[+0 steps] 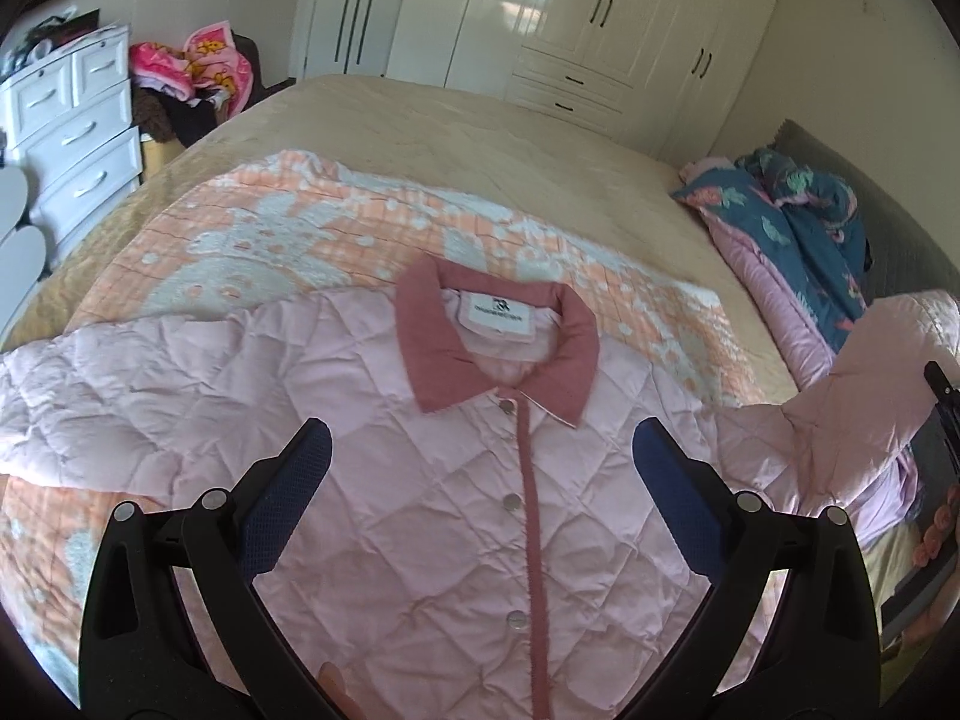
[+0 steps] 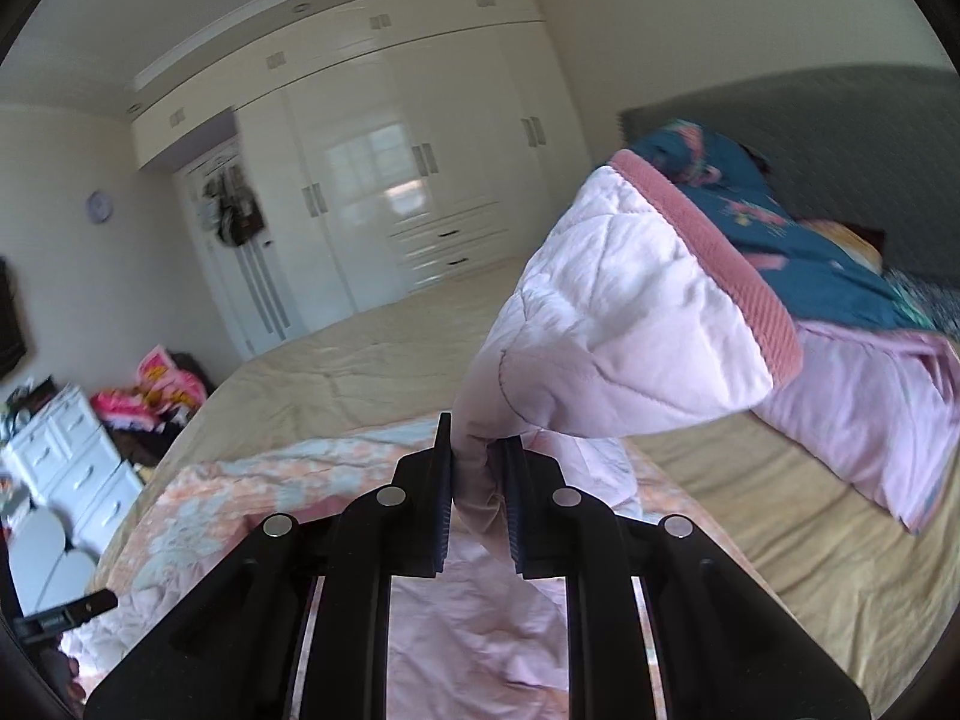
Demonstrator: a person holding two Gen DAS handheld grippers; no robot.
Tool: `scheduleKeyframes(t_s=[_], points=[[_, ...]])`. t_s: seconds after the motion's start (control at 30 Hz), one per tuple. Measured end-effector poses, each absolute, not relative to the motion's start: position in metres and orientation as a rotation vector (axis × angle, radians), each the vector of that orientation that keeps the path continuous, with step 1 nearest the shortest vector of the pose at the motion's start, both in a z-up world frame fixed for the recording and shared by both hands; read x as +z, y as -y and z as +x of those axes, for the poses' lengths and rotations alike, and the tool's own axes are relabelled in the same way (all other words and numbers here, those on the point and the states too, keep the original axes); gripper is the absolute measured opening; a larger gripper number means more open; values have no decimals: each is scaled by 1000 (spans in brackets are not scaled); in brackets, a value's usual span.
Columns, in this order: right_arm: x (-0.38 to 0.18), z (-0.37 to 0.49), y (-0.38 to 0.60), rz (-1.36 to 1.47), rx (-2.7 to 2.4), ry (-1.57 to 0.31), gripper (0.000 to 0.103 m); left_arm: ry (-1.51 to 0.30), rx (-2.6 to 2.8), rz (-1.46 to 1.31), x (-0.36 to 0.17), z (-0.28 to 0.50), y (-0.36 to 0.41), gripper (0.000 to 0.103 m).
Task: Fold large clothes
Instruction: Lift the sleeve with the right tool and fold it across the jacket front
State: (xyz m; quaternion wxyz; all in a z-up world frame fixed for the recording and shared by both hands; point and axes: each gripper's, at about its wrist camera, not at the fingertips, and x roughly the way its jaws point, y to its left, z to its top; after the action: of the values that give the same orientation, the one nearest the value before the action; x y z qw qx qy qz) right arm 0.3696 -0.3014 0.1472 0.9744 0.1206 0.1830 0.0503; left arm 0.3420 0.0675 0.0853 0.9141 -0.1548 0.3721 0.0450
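Note:
A pale pink quilted jacket (image 1: 432,480) with a darker pink collar (image 1: 498,348) and snap placket lies front-up on the bed. My left gripper (image 1: 480,450) hovers open above its chest, nothing between the blue pads. Its left sleeve (image 1: 120,384) is spread flat. My right gripper (image 2: 477,450) is shut on the other sleeve (image 2: 618,324), lifted off the bed, its dark pink cuff (image 2: 714,258) hanging up and to the right. In the left wrist view that raised sleeve (image 1: 840,396) shows at the right edge.
An orange-and-white patterned blanket (image 1: 288,240) lies under the jacket on the beige bed (image 1: 480,138). Blue floral bedding (image 1: 804,228) over pink is piled at the headboard. A white drawer unit (image 1: 72,120), a clothes heap (image 1: 204,72) and wardrobes (image 1: 588,18) stand beyond the bed.

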Motion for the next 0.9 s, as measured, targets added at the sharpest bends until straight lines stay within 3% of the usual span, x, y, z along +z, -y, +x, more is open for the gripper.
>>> scheduleKeyframes(t_s=[0.5, 0.9], points=[[146, 379, 175, 93, 293, -404, 14, -775, 111, -412, 74, 331, -129, 94], [97, 383, 95, 33, 437, -479, 14, -782, 149, -414, 63, 325, -160, 94]])
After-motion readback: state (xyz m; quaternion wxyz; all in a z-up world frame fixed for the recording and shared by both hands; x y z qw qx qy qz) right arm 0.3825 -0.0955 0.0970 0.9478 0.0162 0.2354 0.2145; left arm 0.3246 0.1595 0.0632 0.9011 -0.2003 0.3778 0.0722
